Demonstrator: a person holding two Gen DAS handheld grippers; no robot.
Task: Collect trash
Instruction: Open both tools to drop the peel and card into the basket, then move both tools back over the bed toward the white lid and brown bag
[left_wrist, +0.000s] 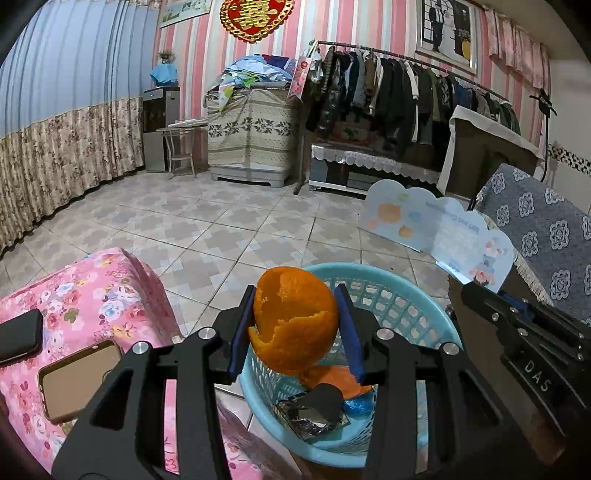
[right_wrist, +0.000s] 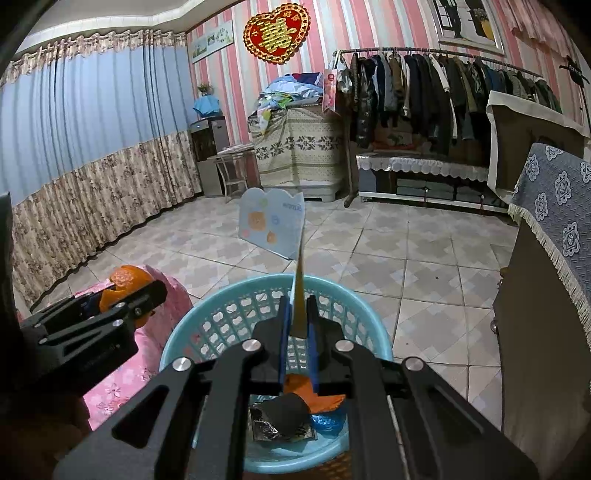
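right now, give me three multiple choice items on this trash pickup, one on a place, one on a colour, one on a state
1. Where is the orange peel that the left gripper holds?
A. over the basket
B. flat on the pink floral cloth
C. on the floor tiles

2. What colour is the basket?
A. red
B. light blue
C. black

3. How does the right gripper stand?
A. jaws wide open, nothing in them
B. jaws shut on the paper card
C. jaws shut on a phone

Answers:
1 A: the peel sits between the jaws above the basket rim.
2 B: its latticed wall is light blue in both views.
3 B: the paper card rises from between the closed jaws.
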